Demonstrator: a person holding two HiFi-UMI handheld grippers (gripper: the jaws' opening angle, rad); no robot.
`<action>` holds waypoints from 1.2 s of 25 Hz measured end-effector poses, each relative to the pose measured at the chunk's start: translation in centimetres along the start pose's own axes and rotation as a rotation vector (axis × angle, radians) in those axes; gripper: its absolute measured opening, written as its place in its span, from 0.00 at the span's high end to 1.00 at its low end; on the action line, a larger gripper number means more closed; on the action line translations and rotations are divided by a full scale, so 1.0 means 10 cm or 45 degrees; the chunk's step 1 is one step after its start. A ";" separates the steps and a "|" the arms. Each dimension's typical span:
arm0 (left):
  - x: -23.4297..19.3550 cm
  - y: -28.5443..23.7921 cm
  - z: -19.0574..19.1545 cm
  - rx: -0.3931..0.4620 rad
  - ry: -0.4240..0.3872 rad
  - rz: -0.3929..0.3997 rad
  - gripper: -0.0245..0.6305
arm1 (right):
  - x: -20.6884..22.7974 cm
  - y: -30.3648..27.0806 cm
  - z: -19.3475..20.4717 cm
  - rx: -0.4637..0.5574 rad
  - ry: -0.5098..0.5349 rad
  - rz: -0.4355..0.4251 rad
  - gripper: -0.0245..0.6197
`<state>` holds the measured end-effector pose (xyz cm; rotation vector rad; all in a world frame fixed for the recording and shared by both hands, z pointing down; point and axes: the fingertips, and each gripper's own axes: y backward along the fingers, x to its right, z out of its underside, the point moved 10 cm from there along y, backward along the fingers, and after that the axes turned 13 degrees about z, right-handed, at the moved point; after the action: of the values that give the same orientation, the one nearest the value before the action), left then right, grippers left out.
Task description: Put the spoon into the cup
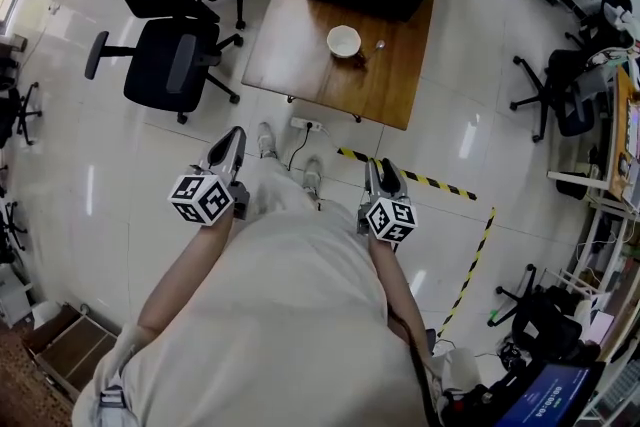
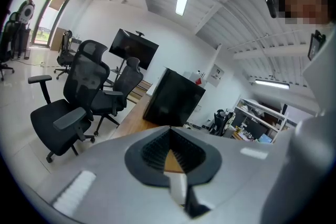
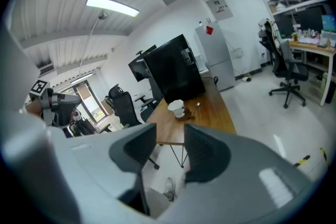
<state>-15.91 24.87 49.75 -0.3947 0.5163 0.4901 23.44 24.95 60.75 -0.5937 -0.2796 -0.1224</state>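
The spoon (image 1: 380, 44) lay on the desk (image 1: 290, 55) just beside the cup (image 1: 343, 40), well apart from the left tongs (image 1: 228, 151), closed tip to tip and empty, and the right tongs (image 1: 386, 177), parted and empty.

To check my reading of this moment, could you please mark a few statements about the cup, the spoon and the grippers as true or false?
1. The white cup stands on the wooden table. True.
2. The spoon is already in the cup. False: the spoon lies on the table beside the cup.
3. The right gripper has its jaws apart with nothing between them. True.
4. The left gripper holds the spoon. False: the left gripper is empty and short of the table.
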 end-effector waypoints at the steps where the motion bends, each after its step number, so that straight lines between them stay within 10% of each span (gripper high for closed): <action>1: -0.03 -0.02 -0.01 -0.001 0.001 0.002 0.96 | -0.02 -0.01 0.01 -0.009 0.010 0.004 0.71; 30: -1.55 -1.80 -1.45 -0.334 -0.039 0.529 0.96 | -1.25 -1.12 -0.65 0.028 -0.174 0.381 0.71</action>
<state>-23.39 -1.89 50.90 -0.5329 0.5069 0.9697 10.83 12.47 57.86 -0.6167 -0.3204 0.2101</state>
